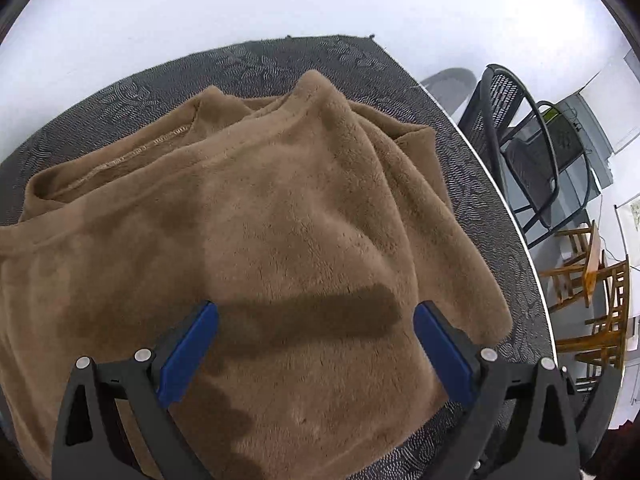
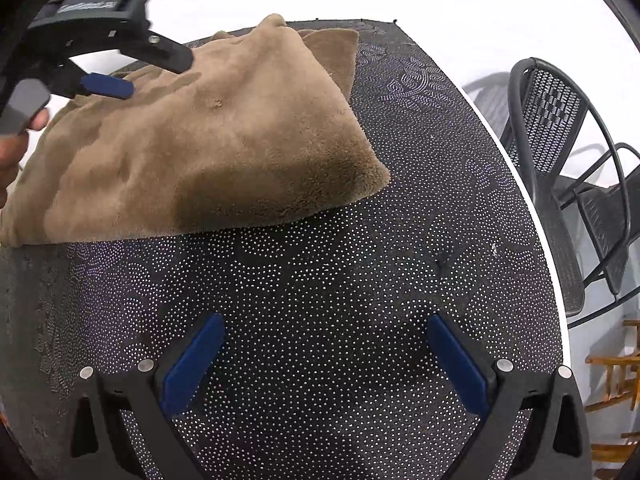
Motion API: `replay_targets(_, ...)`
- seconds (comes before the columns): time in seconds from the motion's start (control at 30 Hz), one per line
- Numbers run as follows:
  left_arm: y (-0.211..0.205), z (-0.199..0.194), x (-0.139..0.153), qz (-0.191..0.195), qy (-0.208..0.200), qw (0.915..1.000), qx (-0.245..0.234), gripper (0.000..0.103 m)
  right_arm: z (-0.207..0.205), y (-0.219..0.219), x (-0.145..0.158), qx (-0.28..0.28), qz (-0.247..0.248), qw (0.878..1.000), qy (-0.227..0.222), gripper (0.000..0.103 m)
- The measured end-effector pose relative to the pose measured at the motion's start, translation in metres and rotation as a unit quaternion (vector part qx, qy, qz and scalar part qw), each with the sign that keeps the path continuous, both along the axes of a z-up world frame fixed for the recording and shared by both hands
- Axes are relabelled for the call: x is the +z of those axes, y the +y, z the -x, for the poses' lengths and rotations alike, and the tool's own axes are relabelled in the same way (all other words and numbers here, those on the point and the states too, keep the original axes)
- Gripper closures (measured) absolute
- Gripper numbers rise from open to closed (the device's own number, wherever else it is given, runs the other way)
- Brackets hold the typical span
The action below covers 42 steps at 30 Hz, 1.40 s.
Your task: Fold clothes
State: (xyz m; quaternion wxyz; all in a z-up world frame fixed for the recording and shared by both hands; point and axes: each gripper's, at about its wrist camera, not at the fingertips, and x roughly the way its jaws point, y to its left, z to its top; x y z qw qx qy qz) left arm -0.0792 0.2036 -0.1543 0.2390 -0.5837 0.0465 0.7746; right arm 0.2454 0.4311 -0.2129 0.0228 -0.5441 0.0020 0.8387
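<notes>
The fleece [image 1: 304, 216] is seen layered over itself on the table [image 2: 320, 272] — partly folded, not squared — both tongs [image 1: 316, 344] [image 2: 324, 364] spread apart, nothing gripped.

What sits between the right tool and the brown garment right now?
Nothing: in the right wrist view only bare dotted table mat lies between the open right tool and the brown garment.
</notes>
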Motion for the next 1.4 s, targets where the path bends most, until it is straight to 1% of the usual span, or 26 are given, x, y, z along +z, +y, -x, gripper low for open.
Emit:
replay_targets(0.1,0.002,0.007,-0.011,0.012,-0.013,0.9998,0.009,0.003,-0.006,-0.004,0.0,-0.003,-0.003,1.0,0.017,0.0)
replay_targets(0.17,0.002,0.009,-0.018,0.016,-0.021,0.9995,0.014,0.003,-0.008,-0.007,0.0,-0.004,-0.003,1.0,0.02,0.0)
replay_targets(0.27,0.004,0.008,-0.022,0.02,-0.02,0.9995,0.009,0.001,-0.008,-0.01,0.001,-0.003,-0.003,1.0,0.017,0.0)
replay_targets(0.37,0.008,0.007,-0.025,0.03,-0.019,0.9994,0.003,0.001,-0.01,-0.014,0.001,0.0,-0.004,1.0,0.019,0.0)
replay_targets(0.47,0.01,0.009,-0.026,0.032,-0.023,0.9992,0.001,0.001,-0.012,-0.018,0.002,0.0,-0.004,1.0,0.021,0.0)
replay_targets(0.57,0.01,0.01,-0.025,0.026,-0.026,0.9993,0.006,0.001,-0.014,-0.022,0.002,-0.001,-0.004,1.0,0.021,0.0)
replay_targets(0.7,0.006,0.008,-0.018,0.004,-0.022,0.9996,0.017,0.001,-0.016,-0.027,0.003,-0.001,-0.004,1.0,0.021,0.0)
replay_targets(0.83,0.0,0.008,-0.01,-0.021,-0.026,0.999,0.03,0.001,-0.024,-0.034,0.003,-0.003,-0.005,0.999,0.042,0.0)
replay_targets(0.97,-0.006,0.012,-0.011,-0.022,-0.037,0.9981,0.043,0.001,-0.032,-0.041,0.004,-0.004,-0.007,0.998,0.059,0.0)
replay_targets(1.13,-0.015,0.011,-0.014,-0.038,-0.056,0.9958,0.062,0.001,0.036,-0.013,0.001,-0.002,-0.007,0.998,0.061,0.0)
replay_targets(1.23,-0.014,0.009,-0.013,-0.038,-0.057,0.996,0.058,0.001,0.079,0.004,0.0,0.0,-0.006,0.998,0.062,0.0)
replay_targets(1.33,-0.013,0.007,-0.011,-0.038,-0.058,0.9961,0.055,0.001,0.091,0.005,0.001,-0.003,-0.007,0.998,0.06,0.0)
replay_targets(1.37,-0.014,0.008,-0.01,-0.04,-0.059,0.9959,0.056,0.001,0.089,0.007,0.0,-0.003,-0.007,0.998,0.059,0.0)
replay_targets(1.4,-0.017,0.009,-0.009,-0.042,-0.059,0.9957,0.057,0.001,0.059,0.017,-0.003,-0.003,-0.006,0.998,0.059,0.0)
